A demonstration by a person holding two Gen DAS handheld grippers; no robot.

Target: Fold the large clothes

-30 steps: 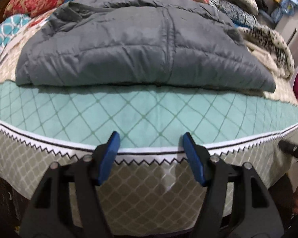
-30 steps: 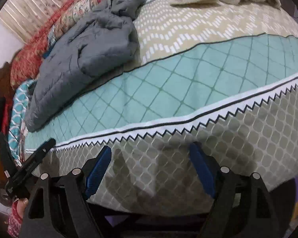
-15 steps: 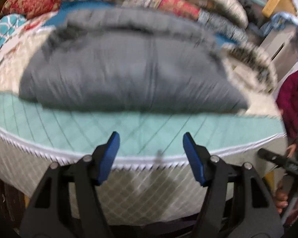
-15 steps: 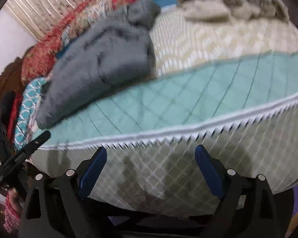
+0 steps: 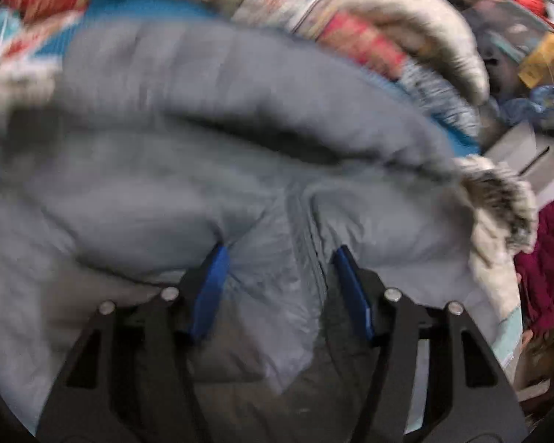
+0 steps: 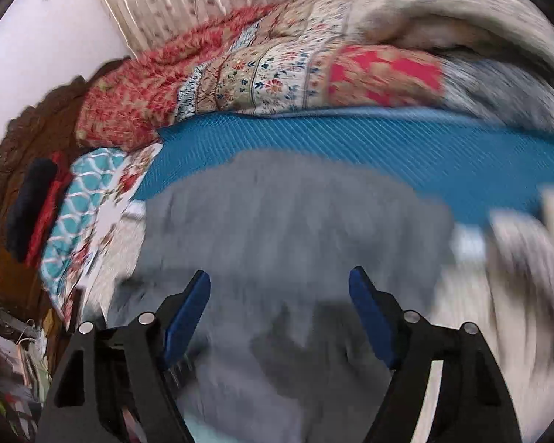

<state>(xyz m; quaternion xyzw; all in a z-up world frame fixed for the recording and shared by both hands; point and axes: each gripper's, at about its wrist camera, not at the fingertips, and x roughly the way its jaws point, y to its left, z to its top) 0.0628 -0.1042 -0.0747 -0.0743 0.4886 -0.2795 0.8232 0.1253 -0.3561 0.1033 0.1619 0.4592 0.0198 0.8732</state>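
Observation:
The grey quilted jacket (image 5: 166, 184) fills the blurred left wrist view, lying bunched on the bed. My left gripper (image 5: 280, 258) is pushed into it. Its jaws are closing, with a ridge of jacket fabric and the zip seam between the blue pads; the left fingertip (image 5: 214, 269) is tucked under a fold. In the right wrist view the same jacket (image 6: 295, 214) lies just under and ahead of my right gripper (image 6: 279, 284). Its jaws stand wide and are closing, with the pads clear of the cloth.
A blue ribbed mat (image 6: 351, 140) lies behind the jacket, with red and floral quilts (image 6: 277, 74) piled beyond it. A cream and black fuzzy garment (image 5: 498, 199) sits at the jacket's right end. A person's maroon sleeve (image 5: 550, 258) is at the right edge.
Both grippers have swept forward from the bed's front edge onto the grey jacket. The teal bedspread has dropped out of view, and the left jaws have narrowed slightly around the fabric.

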